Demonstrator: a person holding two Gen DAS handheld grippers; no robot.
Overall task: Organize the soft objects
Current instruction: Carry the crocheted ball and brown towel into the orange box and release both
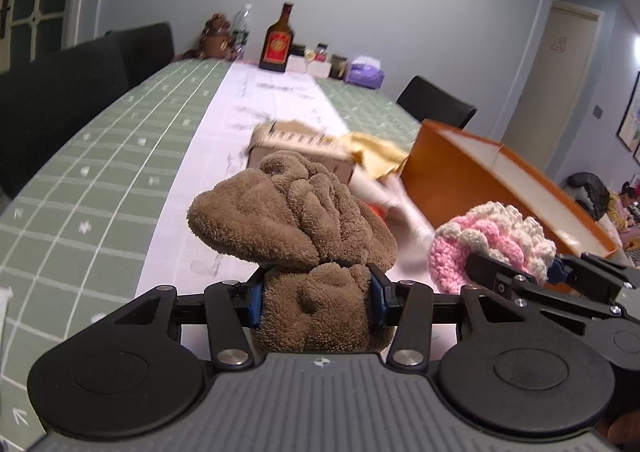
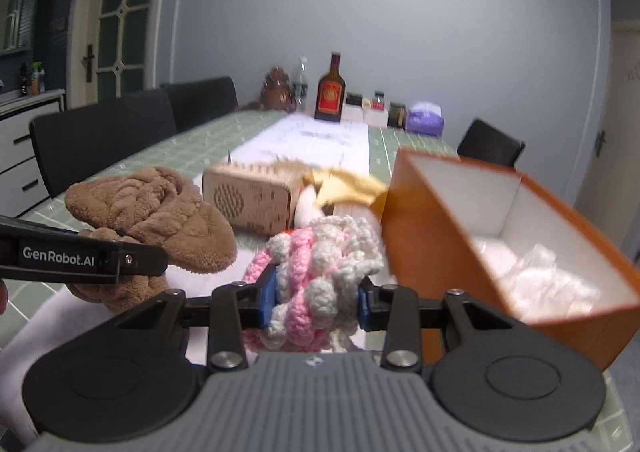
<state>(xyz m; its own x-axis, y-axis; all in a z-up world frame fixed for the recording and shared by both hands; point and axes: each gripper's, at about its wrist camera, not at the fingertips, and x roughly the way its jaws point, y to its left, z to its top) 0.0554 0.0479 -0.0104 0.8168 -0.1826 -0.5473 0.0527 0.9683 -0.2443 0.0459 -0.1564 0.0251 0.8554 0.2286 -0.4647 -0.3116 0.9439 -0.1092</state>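
A brown plush towel toy [image 1: 292,219] bulges above my left gripper [image 1: 318,292], which is shut on its lower part and holds it above the table. My right gripper [image 2: 316,300] is shut on a pink and white crocheted piece [image 2: 324,252], also held off the table. The two grippers are side by side: the crocheted piece [image 1: 480,240] and the right gripper [image 1: 520,266] show at the right of the left wrist view. In the right wrist view, the brown toy [image 2: 160,207] and a left finger [image 2: 80,258] show at the left.
An open orange box [image 2: 440,252] with white paper inside stands just right of the crocheted piece. Behind are a wooden box [image 2: 248,199], a yellow cloth [image 2: 352,183] and a white soft item. A bottle [image 2: 331,91], jars and tissues line the table's far end. Black chairs flank the table.
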